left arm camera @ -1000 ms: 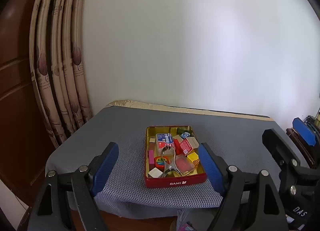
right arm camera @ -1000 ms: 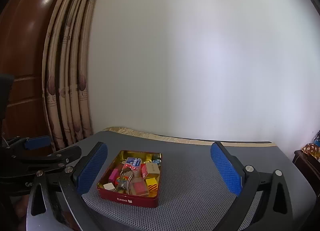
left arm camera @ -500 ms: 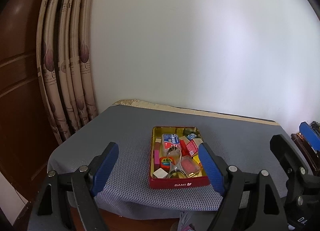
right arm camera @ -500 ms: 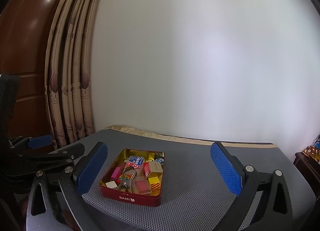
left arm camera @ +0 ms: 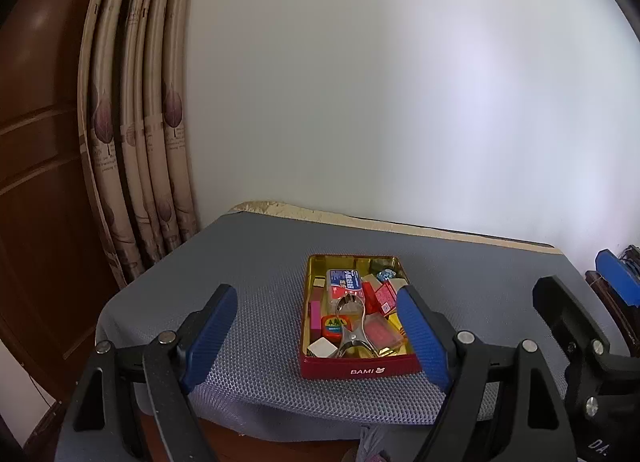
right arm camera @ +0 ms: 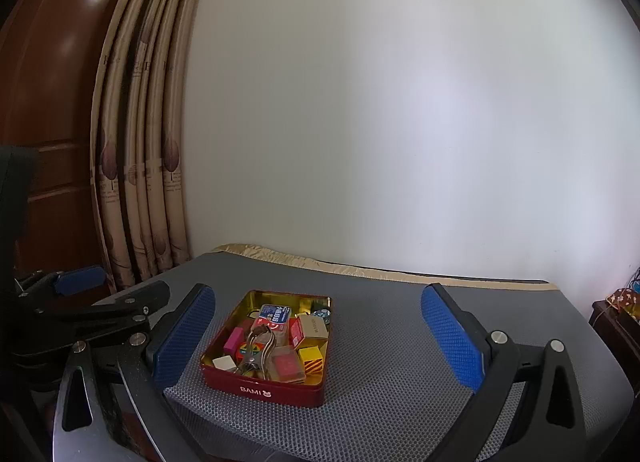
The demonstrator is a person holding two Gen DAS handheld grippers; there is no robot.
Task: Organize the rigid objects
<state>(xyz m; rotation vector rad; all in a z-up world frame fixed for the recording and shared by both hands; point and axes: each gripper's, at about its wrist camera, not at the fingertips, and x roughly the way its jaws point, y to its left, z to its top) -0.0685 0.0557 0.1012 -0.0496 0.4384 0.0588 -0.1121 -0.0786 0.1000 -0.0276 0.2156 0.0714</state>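
Left wrist: curtain [left arm camera: 136, 166] beside table [left arm camera: 256, 262]

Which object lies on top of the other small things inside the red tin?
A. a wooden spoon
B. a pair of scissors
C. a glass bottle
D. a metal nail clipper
D. In the left wrist view a shiny metal nail clipper lies across the coloured small boxes in the red tin; the right wrist view shows it there too.
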